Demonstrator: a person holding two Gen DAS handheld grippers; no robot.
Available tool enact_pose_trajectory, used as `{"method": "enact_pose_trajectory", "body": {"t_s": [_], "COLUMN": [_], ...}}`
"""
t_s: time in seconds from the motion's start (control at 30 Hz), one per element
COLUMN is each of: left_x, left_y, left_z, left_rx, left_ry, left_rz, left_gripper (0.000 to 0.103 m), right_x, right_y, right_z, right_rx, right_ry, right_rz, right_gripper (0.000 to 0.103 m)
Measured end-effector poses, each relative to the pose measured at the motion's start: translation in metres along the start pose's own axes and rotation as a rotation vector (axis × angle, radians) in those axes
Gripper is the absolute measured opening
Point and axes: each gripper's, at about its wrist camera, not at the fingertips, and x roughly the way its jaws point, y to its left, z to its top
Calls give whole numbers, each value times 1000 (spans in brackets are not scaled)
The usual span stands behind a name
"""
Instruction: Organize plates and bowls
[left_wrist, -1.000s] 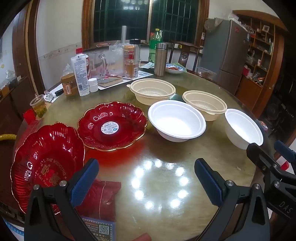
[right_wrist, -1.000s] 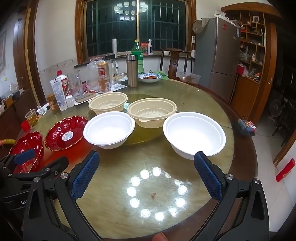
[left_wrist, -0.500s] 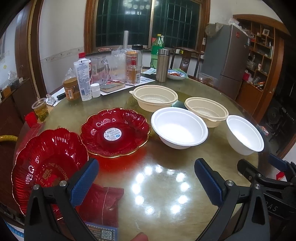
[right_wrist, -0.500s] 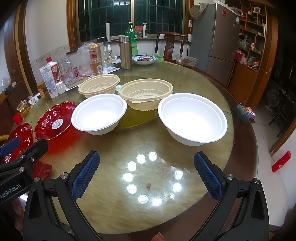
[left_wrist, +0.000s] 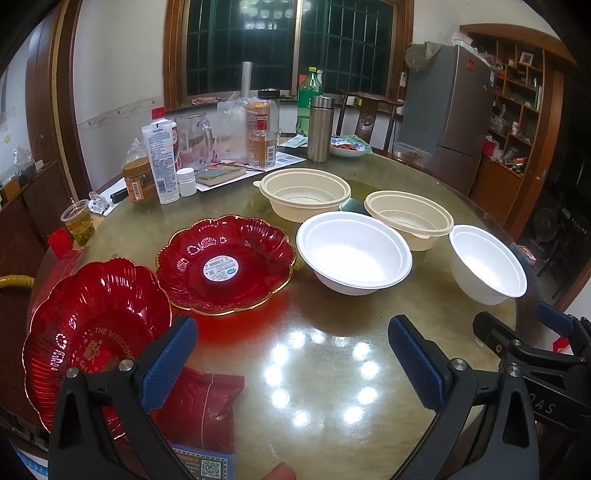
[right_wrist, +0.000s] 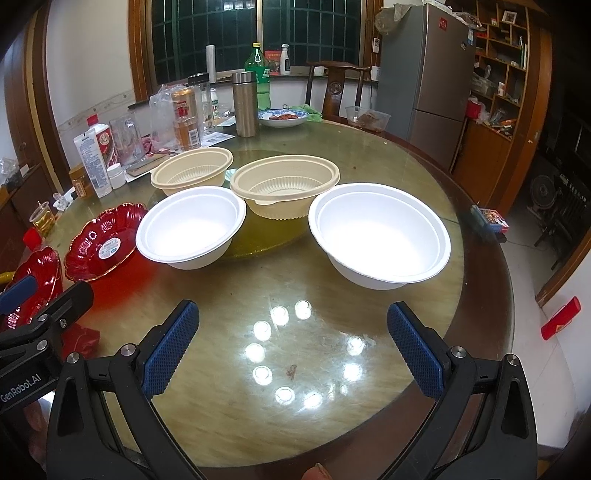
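Observation:
Two red scalloped plates lie on the round glass table: one near the left edge (left_wrist: 88, 332), one with a sticker (left_wrist: 225, 266) beside it. Two white foam bowls (left_wrist: 354, 254) (left_wrist: 487, 269) and two beige plastic bowls (left_wrist: 306, 192) (left_wrist: 410, 218) stand to the right. My left gripper (left_wrist: 291, 354) is open and empty above the table's front, its left finger over the near plate. My right gripper (right_wrist: 291, 339) is open and empty in front of the right white bowl (right_wrist: 380, 236). The other white bowl (right_wrist: 192, 229) and both beige bowls (right_wrist: 192, 170) (right_wrist: 284, 188) show there too.
Bottles, jars, a steel flask (left_wrist: 320, 127), a glass jug and a book crowd the table's far left. A cup of tea (left_wrist: 78, 221) stands at the left edge. A red packet (left_wrist: 207, 398) lies by the near plate. A small box (right_wrist: 489, 218) sits at the right edge.
Both grippers have pulled back and tilted slightly; the right gripper now looks more down on the bowls. Nothing on the table has moved, and both stay open.

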Motion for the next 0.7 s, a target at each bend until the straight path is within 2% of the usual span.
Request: {"method": "enact_pose_trajectory", "body": {"t_s": [0.7], "left_x": [-3], "left_y": [-4], "left_z": [-4], "left_rx": [11], "left_ry": [9], "left_rz": [-8], "left_gripper": [103], "right_x": [0], "right_y": [1], "right_z": [0], "right_rx": [-1], "right_ry": [-2], "right_rz": [-2], "right_gripper": [103]}}
